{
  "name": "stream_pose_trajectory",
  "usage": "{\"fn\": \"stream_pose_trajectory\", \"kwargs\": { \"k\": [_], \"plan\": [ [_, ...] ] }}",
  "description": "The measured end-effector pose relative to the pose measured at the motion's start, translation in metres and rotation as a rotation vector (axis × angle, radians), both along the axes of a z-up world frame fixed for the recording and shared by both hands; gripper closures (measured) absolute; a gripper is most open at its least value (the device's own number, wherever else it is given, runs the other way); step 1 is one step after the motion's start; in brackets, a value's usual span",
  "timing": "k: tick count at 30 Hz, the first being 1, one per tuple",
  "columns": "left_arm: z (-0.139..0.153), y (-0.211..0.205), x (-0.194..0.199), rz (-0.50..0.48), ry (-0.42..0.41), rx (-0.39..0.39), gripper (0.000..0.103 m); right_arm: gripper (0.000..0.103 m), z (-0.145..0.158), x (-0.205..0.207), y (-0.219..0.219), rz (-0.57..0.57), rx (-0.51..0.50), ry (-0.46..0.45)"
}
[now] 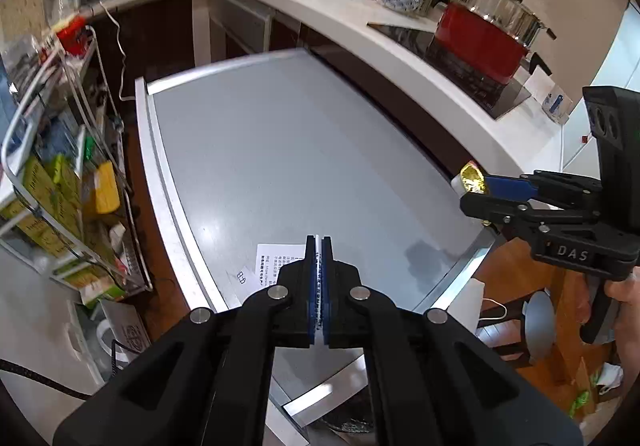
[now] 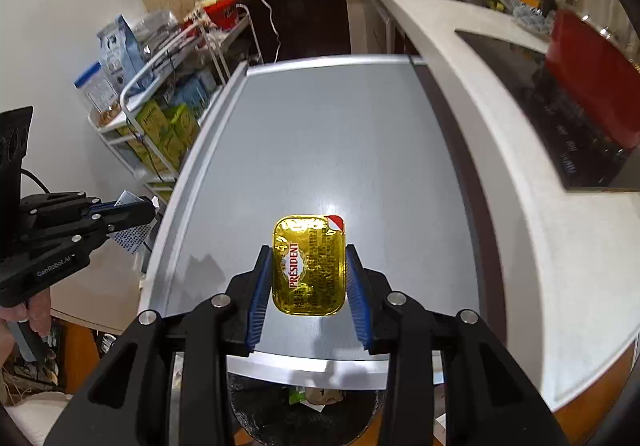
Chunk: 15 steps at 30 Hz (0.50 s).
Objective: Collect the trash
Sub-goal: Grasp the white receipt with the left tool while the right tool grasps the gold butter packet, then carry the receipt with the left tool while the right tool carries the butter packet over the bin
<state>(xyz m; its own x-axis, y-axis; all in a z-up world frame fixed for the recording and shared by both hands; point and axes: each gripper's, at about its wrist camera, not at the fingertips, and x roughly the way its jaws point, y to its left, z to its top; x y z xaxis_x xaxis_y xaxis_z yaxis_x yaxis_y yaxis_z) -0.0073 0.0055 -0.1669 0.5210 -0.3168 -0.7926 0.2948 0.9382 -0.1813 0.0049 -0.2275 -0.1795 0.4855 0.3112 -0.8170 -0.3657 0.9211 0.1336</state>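
My right gripper (image 2: 309, 249) is shut on a gold foil butter packet (image 2: 309, 270) marked "Président", held flat between the blue pads above the grey table (image 2: 340, 133). The left wrist view shows that gripper (image 1: 475, 190) at the right with the gold packet (image 1: 474, 177) at its tips. My left gripper (image 1: 319, 240) is shut on a white printed paper slip (image 1: 276, 264), which is edge-on between the pads and hangs down to the left. In the right wrist view the left gripper (image 2: 150, 211) holds that slip (image 2: 132, 236) beyond the table's left edge.
A dark bin with a black liner (image 2: 304, 412) sits under the table's near edge, with scraps inside. A wire cart of boxes (image 1: 60, 185) stands to the left. To the right runs a white counter (image 1: 400, 57) with a cooktop and a red pot (image 1: 480, 41).
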Motion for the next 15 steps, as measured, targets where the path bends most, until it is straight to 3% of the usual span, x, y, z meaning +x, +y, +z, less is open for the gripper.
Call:
{"fn": "stream_pose_trajectory", "kwargs": {
  "k": [9, 15],
  "plan": [
    [0.025, -0.008, -0.029, -0.016, -0.066, 0.016, 0.1, 0.068, 0.03, -0.04, -0.012, -0.001, 0.028, -0.05],
    [0.033, -0.017, -0.053, -0.057, -0.081, 0.025, 0.1, 0.068, 0.036, -0.073, -0.016, 0.012, 0.063, -0.03]
  ]
}}
